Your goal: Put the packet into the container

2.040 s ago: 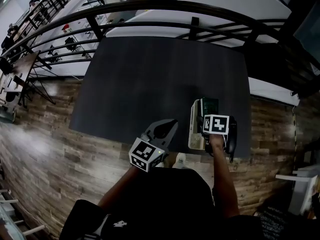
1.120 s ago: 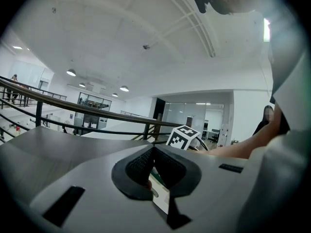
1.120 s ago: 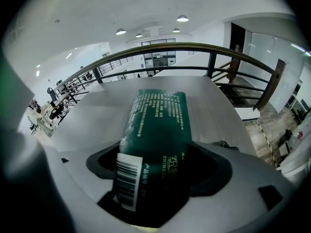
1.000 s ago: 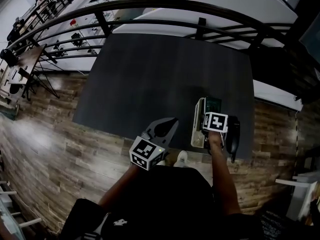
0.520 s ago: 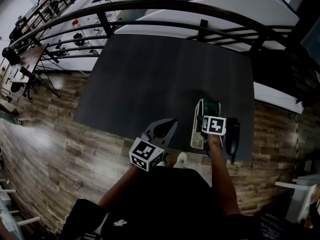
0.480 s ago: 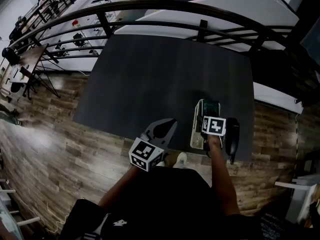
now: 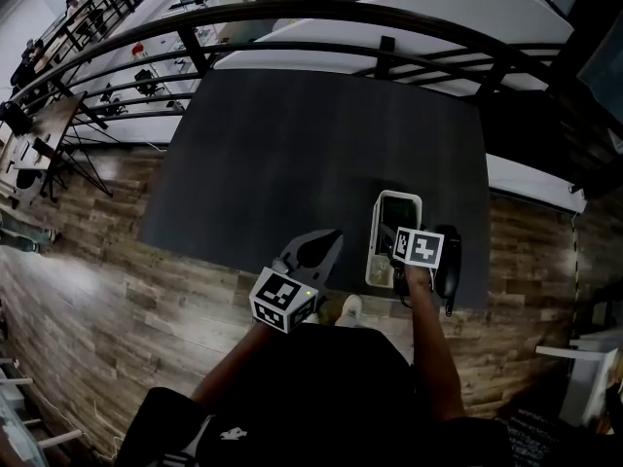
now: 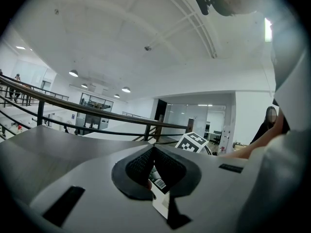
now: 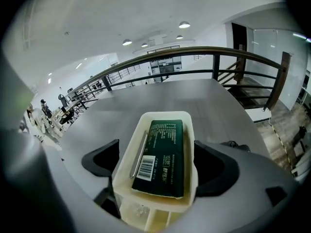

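Packet in the container, by the counter's near right corner.
The right gripper stood released, jaws wide on either side of the container; the left gripper, at the near edge, was clenched on a thin barcoded slip.

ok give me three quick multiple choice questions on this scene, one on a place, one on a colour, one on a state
1. Where is the packet relative to the container?
A) under it
B) inside it
C) leaning on its outside

2. What colour is the packet's face?
A) dark green
B) red
C) yellow

3. How do the jaws of the right gripper stand?
A) shut on the packet
B) shut on nothing
C) apart, with the container between them

Answers:
1 B, the packet lies flat within the container's walls.
2 A, its face is dark green with a white barcode patch.
3 C, the pads sit wide on either side of the container.
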